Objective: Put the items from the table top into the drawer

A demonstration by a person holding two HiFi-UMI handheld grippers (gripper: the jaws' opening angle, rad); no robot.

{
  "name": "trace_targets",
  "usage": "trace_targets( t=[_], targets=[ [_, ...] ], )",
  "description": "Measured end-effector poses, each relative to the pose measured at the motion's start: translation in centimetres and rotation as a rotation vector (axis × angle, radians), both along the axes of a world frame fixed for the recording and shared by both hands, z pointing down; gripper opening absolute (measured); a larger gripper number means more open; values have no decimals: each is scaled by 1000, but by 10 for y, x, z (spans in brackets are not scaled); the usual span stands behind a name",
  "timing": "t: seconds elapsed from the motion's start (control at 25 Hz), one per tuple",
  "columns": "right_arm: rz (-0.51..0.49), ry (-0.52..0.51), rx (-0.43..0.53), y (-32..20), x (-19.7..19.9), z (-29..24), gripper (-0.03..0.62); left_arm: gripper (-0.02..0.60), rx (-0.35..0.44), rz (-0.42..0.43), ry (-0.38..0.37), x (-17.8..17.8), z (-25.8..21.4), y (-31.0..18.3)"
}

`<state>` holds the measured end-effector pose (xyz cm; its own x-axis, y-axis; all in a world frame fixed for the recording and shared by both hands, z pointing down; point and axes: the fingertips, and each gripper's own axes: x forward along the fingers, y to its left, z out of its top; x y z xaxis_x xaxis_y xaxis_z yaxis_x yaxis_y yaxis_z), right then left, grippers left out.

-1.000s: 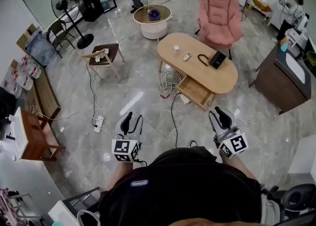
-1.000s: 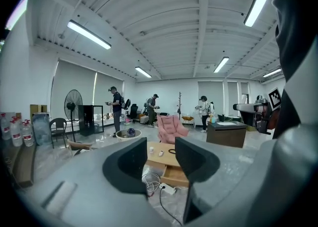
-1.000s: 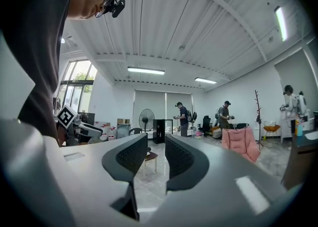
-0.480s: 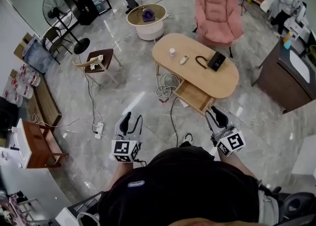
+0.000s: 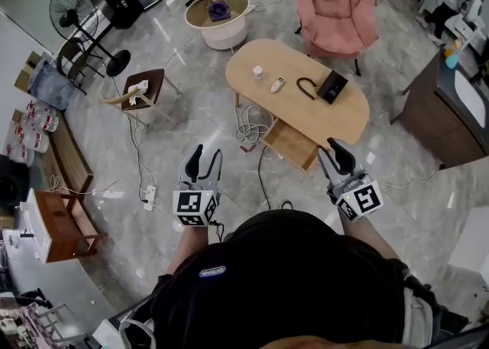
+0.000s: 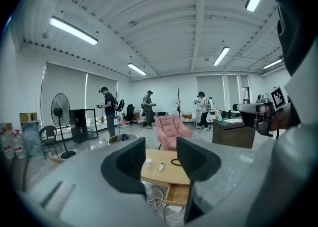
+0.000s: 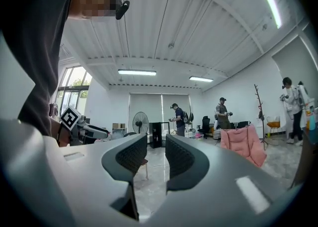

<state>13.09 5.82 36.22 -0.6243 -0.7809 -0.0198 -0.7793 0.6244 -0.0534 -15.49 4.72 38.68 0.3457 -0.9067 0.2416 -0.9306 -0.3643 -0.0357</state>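
Note:
An oval wooden table (image 5: 336, 122) stands ahead of me with its drawer (image 5: 290, 143) pulled open toward me. On top lie a small white cup (image 5: 258, 72), a white remote (image 5: 279, 84), a black looped cable (image 5: 304, 88) and a black box (image 5: 333, 86). My left gripper (image 5: 205, 163) is open and empty, held over the floor short of the table. My right gripper (image 5: 337, 156) hangs near the drawer's right side, its jaws narrowly apart and empty. In the left gripper view, my left gripper (image 6: 160, 159) frames the table (image 6: 161, 172), cup (image 6: 149, 162) and remote (image 6: 161, 166). The right gripper (image 7: 156, 159) faces the room.
Coiled cables (image 5: 248, 122) lie under the table's left end, and a power strip (image 5: 148, 197) sits on the floor at left. A pink armchair (image 5: 336, 4), a round white side table (image 5: 218, 15), a small chair (image 5: 141, 88) and a dark cabinet (image 5: 451, 114) surround the table.
I have stepped toward the table: it and the open drawer now lie nearer my grippers. Both grippers stay held out in front, unchanged and empty.

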Motion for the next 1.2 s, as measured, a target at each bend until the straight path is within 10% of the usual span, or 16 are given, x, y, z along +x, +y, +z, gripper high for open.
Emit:
trace_targets(
  t=[0.64,1.2],
  targets=[
    [49,7,25,-79,1,-8,149,196,8,83,10,25,-1,-113],
    [197,26,13,-191,-67,-2,150,196,-6,236,57,-30,15,-265]
  ],
)
